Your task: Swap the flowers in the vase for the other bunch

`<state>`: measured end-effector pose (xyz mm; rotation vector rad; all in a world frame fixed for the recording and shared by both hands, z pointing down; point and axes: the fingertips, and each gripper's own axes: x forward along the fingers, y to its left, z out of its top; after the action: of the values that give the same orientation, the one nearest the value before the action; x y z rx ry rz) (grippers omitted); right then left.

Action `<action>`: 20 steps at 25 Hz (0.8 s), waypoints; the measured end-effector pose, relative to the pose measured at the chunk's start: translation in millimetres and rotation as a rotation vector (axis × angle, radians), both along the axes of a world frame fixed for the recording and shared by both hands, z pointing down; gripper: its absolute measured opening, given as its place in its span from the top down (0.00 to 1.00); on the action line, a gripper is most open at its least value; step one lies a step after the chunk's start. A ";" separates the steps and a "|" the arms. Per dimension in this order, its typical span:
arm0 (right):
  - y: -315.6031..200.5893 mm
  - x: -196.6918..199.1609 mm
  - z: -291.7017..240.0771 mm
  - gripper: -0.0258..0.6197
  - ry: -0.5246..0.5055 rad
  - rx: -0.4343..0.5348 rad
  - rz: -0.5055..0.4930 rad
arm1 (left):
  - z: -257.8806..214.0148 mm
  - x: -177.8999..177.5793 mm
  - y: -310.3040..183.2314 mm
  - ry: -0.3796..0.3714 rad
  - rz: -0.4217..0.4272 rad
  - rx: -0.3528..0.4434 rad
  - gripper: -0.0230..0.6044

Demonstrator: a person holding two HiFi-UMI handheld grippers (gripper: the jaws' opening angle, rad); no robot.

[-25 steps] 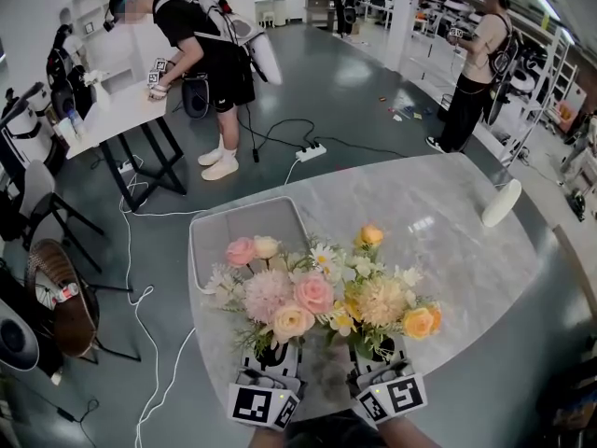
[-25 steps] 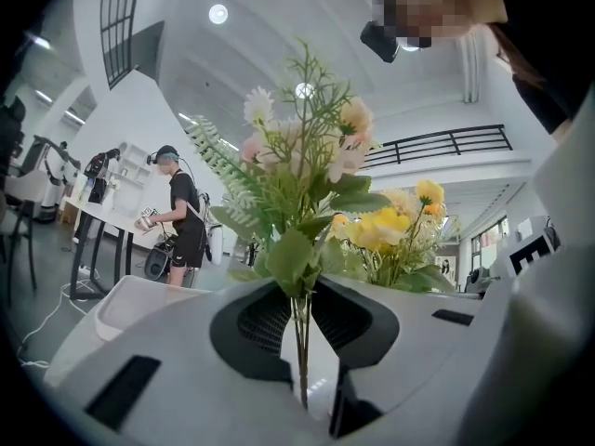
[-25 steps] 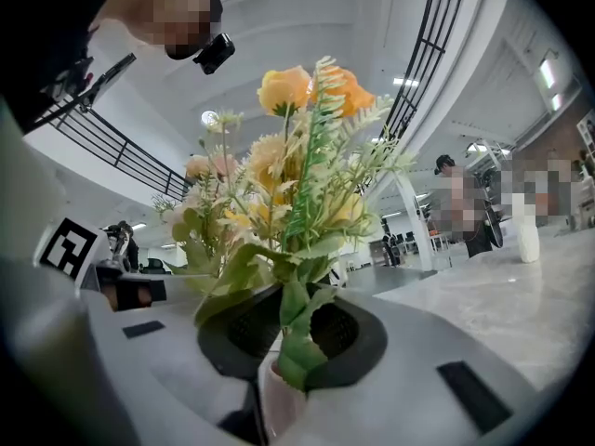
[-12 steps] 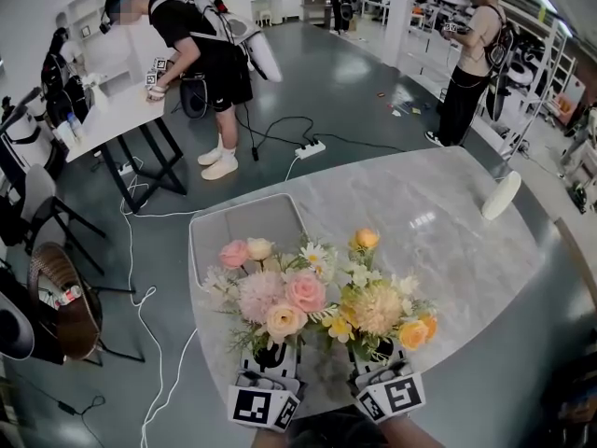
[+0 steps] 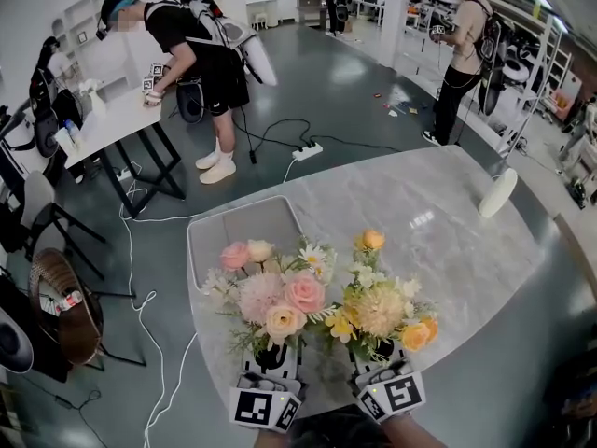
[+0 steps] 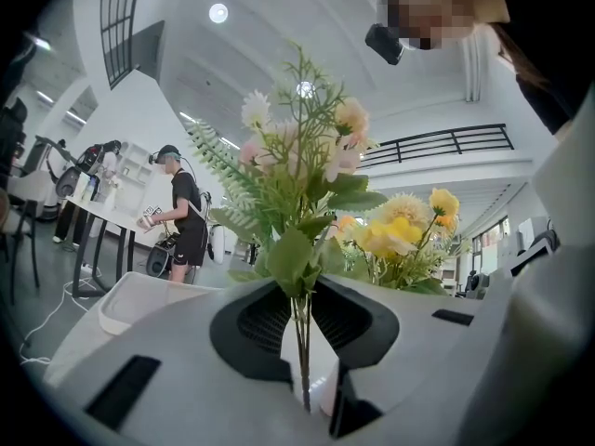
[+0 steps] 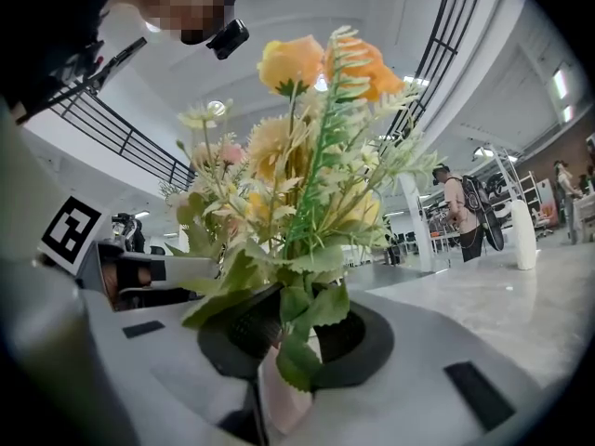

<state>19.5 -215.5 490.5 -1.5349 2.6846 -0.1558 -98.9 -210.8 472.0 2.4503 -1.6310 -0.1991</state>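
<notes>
Both bunches stand upright over the front edge of the marble table (image 5: 448, 250). My left gripper (image 5: 270, 364) is shut on the stems of the pink and peach bunch (image 5: 270, 292). In the left gripper view its thin green stems (image 6: 301, 342) are pinched between the jaws. My right gripper (image 5: 377, 360) is shut on the stems of the yellow and orange bunch (image 5: 382, 301). In the right gripper view its leafy stems (image 7: 290, 337) sit in the jaws. A white vase (image 5: 499, 192) stands far off at the table's right edge, with no flowers in it. The right gripper view also shows this vase (image 7: 523, 235).
A pale rectangular tray (image 5: 198, 250) lies on the table's left part, behind the pink bunch. Beyond the table are cables and a power strip (image 5: 311, 151) on the floor, a person bent over a white desk (image 5: 112, 119), and another person (image 5: 457, 54) standing at the back right.
Both grippers and their bunches keep their places. The person at the back right has stepped a little further away.
</notes>
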 end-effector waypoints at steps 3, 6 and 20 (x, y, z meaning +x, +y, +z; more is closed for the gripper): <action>0.4 0.5 0.3 0.84 0.001 -0.004 0.002 | 0.4 0.3 0.3 0.005 0.001 -0.001 0.84; 0.6 2.0 0.6 0.83 -0.002 -0.012 0.007 | -0.5 0.6 0.9 0.006 0.004 -0.001 0.84; 5.1 6.8 8.6 0.77 -0.009 -0.042 0.004 | 0.8 1.6 1.5 0.010 0.002 0.000 0.84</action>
<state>26.3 -210.4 499.1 -1.5469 2.6881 -0.2198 -97.3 -209.2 472.8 2.4473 -1.6250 -0.2105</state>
